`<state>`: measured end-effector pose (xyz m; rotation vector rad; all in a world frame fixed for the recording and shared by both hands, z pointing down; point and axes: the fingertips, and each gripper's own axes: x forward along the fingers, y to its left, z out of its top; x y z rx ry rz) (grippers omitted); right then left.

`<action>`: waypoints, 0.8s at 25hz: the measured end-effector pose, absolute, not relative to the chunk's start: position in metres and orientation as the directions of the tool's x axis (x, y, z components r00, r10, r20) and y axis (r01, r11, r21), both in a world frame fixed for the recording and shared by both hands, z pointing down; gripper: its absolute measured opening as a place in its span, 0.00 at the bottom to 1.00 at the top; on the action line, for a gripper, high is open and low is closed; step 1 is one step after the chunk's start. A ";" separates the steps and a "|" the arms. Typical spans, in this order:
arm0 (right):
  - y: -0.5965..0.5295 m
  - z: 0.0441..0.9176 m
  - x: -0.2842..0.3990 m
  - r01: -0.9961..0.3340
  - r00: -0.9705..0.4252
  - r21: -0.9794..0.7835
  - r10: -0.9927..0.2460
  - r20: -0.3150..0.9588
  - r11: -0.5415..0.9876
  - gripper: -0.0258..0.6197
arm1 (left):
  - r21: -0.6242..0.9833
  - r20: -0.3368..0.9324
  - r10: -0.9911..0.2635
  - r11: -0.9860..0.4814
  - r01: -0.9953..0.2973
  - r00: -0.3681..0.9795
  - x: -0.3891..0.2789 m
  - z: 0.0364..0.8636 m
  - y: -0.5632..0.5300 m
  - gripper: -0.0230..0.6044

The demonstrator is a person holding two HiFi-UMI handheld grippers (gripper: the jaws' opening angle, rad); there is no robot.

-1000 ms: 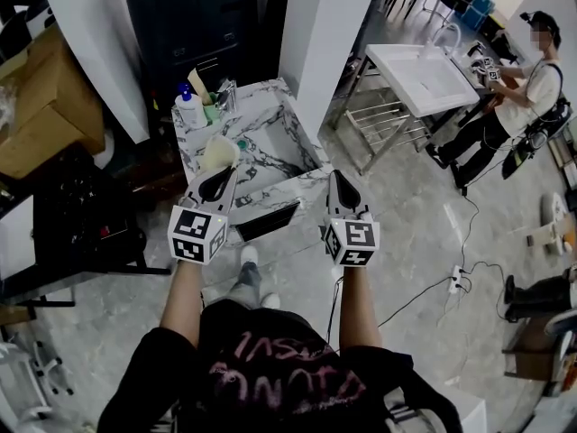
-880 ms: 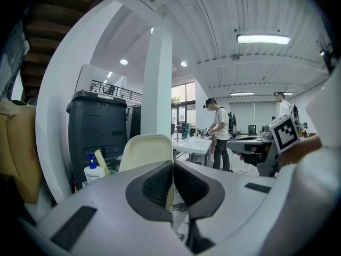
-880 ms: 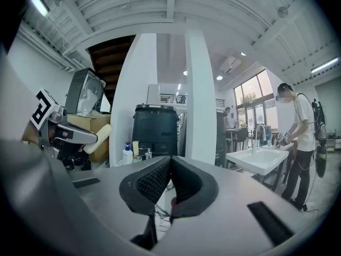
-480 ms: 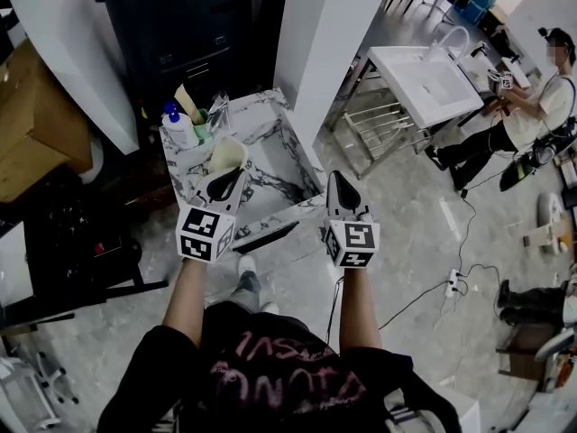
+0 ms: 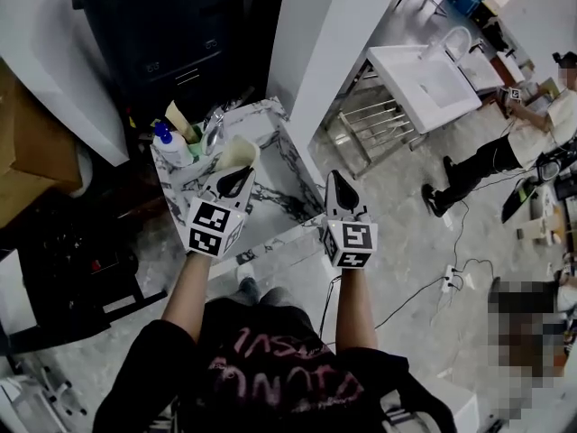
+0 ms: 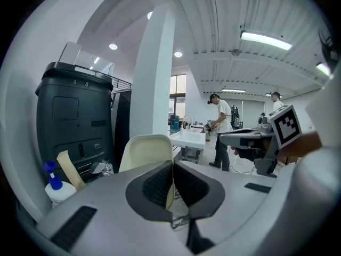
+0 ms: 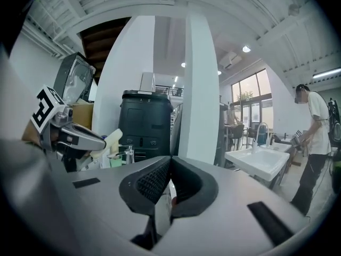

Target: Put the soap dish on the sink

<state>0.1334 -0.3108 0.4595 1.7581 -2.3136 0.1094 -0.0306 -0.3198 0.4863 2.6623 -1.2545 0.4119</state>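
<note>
Big workshop hall, grey floor, white pillar (image 5: 334,52) just behind a marble-patterned sink (image 5: 281,226) with a soap bottle (image 5: 171,147) on its far left corner; over the left side of this sink, up in the air, the soap dish (image 5: 233,154), not yet set down. Pinched by its thin lower edge in the left tool (image 5: 236,180), jaws closed on it, probably to keep the dish clear of the rim on the approach; right tool (image 5: 335,188) closed on nothing, kept aside near the front right corner, seemingly just out of the way. Pale cream, smooth, rounded corners, standing on edge.
</note>
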 end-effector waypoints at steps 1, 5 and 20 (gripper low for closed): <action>-0.314 0.460 0.134 -0.959 -0.246 0.082 -0.941 0.233 0.271 0.06 | 0.032 0.327 -0.721 -0.637 -0.770 0.611 -0.029 0.489 -0.324 0.07; -0.327 0.459 0.138 -0.963 -0.229 0.085 -0.944 0.237 0.256 0.06 | 0.008 0.361 -0.701 -0.657 -0.753 0.615 -0.025 0.501 -0.340 0.07; -0.391 0.469 0.177 -0.964 -0.239 0.058 -0.941 0.238 0.260 0.06 | -0.070 0.494 -0.660 -0.679 -0.731 0.565 0.008 0.540 -0.418 0.07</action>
